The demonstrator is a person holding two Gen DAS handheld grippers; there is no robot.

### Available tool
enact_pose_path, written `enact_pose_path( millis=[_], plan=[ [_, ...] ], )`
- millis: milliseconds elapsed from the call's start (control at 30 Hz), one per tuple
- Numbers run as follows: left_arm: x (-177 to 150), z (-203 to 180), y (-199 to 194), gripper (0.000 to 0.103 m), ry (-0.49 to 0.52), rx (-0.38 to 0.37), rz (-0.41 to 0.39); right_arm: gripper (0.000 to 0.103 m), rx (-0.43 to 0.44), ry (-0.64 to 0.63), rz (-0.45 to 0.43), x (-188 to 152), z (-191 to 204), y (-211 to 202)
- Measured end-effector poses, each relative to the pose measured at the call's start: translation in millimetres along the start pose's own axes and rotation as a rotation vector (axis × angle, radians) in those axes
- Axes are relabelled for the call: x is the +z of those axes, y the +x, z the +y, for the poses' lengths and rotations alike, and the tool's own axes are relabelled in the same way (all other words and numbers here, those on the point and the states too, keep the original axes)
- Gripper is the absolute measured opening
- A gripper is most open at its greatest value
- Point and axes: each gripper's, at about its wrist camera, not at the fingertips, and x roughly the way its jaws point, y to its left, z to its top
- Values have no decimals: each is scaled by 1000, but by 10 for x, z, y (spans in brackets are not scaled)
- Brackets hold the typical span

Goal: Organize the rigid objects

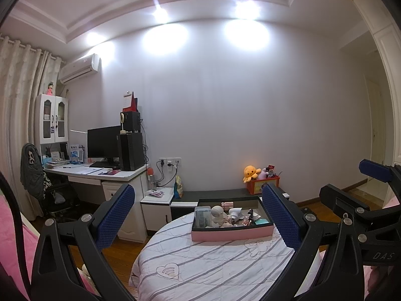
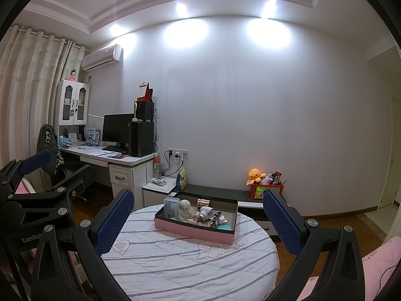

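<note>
Two handheld grippers point across a bedroom toward a round table point(image 1: 213, 258) covered in a striped quilted cloth. Going left to right: cream curtains point(image 1: 17, 87), then a white desk point(image 1: 100, 173) with a dark monitor point(image 1: 102, 143) and a black computer tower point(image 1: 131, 150), then a low dark bench point(image 1: 218, 194) against the bare wall, with an orange plush octopus point(image 1: 250, 173) beside a red box point(image 1: 263, 184) near its right end

The left gripper point(image 1: 200, 215) is spread wide and holds nothing; its blue padded fingers point(image 1: 116, 215) frame the table. The right gripper point(image 2: 198, 220) is also spread wide and empty, hovering just to the right of the left one

On the far side of the table sits a shallow pink tray point(image 1: 231, 234) with a dark inner wall. Small hard items lie inside it: a pale blue-green box point(image 1: 201, 217) at the left end, a white figurine point(image 1: 218, 213) next to it, a small white cup point(image 1: 235, 213), a small pink box point(image 1: 227, 204) at the back, and a teal object point(image 1: 262, 221) at the right. They are jumbled close together and some are too small to identify. The cloth around the tray is bare

This scene fits either items gathered into the tray and awaiting sorting, or a tray already filled. To handle any piece well, it would help to come down from above, keep the fingers spread until they straddle one item only, and steady the tray with the other gripper
</note>
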Motion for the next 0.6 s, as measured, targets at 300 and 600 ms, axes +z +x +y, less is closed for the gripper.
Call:
enact_pose_path(
  millis=[300, 600],
  plan=[
    [-14, 15, -9, 103, 1, 1, 0, 103, -1, 1, 2, -15, 0, 1],
    [-40, 38, -9, 103, 1, 4, -3, 103, 0, 3, 2, -46, -16, 24]
  ],
)
